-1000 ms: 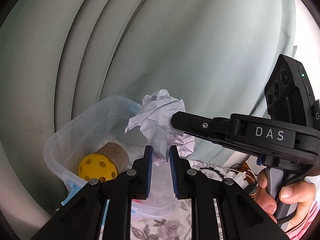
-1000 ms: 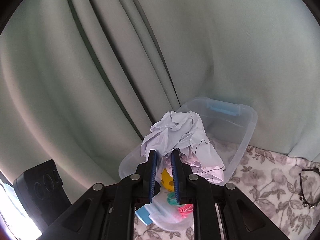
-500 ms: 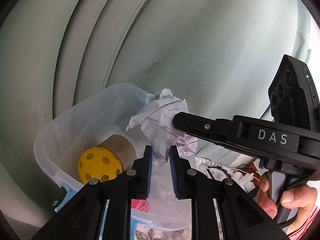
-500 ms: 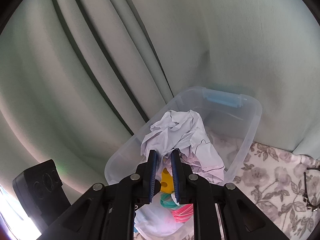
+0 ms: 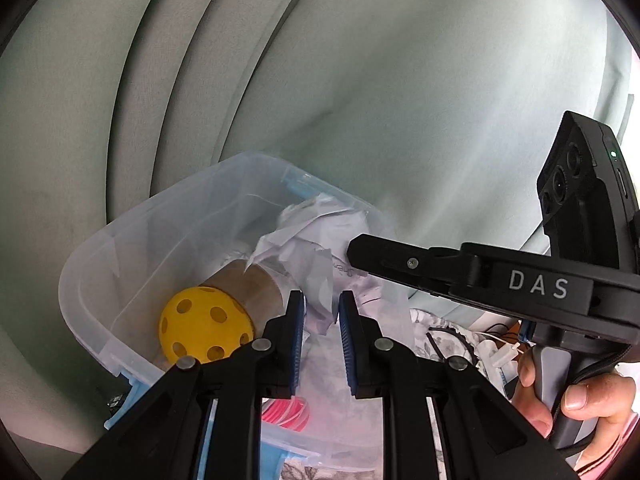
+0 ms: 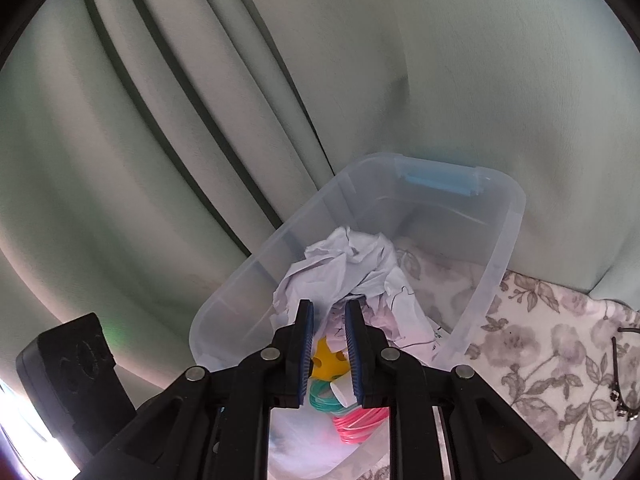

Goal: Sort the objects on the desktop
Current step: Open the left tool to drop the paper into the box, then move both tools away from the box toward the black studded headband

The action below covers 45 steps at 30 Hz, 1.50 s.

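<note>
Over a clear plastic storage bin point(image 5: 120, 248) with pale blue latch handles, both tongs hold one crumpled ball of white paper point(image 5: 316, 248) between them. From the left wrist view, the left tongs point(image 5: 321, 312) pinch a lower fold of the paper between their blue ribbed pads, and the right tongs point(image 5: 360, 254) reach in from the right side, their black finger marked DAS lying against the paper; a person's hand point(image 5: 576, 404) grips the grey handle of that tool at the lower right. From the right wrist view, the right tongs point(image 6: 329, 320) are likewise clamped on the near edge of the paper point(image 6: 344, 268), which sits low inside the bin point(image 6: 500, 240), within its walls. Beneath and beside the paper lie a yellow perforated plastic ball point(image 5: 204, 324), a brown cardboard tube point(image 5: 248, 284) touching the ball, a pink coiled cord point(image 6: 360, 420) and a teal coiled cord point(image 6: 322, 394). A grey floral cloth point(image 6: 540, 340) covers the tabletop to the bin's right, with a pair of thin dark-framed glasses point(image 6: 620, 372) on it. Pale green curtains point(image 6: 200, 80) hang behind.
</note>
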Each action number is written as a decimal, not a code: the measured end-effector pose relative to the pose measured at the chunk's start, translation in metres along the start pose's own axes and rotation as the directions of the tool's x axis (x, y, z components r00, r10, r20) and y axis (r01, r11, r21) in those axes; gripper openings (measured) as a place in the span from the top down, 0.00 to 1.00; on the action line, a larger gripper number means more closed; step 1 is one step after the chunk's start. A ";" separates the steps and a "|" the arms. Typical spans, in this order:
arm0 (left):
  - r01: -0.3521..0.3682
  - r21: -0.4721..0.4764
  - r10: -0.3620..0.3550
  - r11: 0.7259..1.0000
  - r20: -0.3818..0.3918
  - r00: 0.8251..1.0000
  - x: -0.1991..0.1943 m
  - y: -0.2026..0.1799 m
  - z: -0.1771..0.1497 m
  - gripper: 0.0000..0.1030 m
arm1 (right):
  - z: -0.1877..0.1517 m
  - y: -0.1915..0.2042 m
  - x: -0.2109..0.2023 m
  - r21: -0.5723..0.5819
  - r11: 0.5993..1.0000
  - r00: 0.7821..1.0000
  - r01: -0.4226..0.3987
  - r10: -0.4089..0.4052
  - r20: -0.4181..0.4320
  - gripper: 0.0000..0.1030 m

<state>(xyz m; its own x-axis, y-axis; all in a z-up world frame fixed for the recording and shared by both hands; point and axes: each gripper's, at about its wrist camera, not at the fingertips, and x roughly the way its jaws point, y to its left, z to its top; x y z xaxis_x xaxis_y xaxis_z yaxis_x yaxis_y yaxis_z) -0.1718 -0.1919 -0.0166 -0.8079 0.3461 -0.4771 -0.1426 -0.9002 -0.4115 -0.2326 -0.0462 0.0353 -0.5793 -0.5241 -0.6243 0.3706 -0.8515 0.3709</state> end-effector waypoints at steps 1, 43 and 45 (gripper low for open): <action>0.000 0.001 0.000 1.000 0.000 1.000 -0.001 -0.001 0.001 0.83 | 0.000 -0.001 0.000 0.000 1.000 1.000 0.001 -0.001 -0.001 0.81; -0.002 -0.065 0.001 0.998 -0.005 1.000 -0.054 -0.030 -0.010 0.26 | -0.042 -0.011 -0.082 0.053 0.998 0.997 0.039 -0.042 0.057 0.19; 0.007 -0.056 -0.008 0.998 -0.005 1.000 -0.056 -0.037 -0.012 0.26 | -0.046 -0.011 -0.092 0.057 0.997 0.996 0.044 -0.048 0.070 0.19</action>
<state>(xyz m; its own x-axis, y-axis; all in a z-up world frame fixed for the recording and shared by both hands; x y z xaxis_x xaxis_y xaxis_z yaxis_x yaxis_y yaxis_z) -0.1143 -0.1751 0.0163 -0.8036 0.3545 -0.4780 -0.1166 -0.8814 -0.4577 -0.1498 0.0123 0.0570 -0.6458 -0.4825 -0.5917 0.3024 -0.8733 0.3819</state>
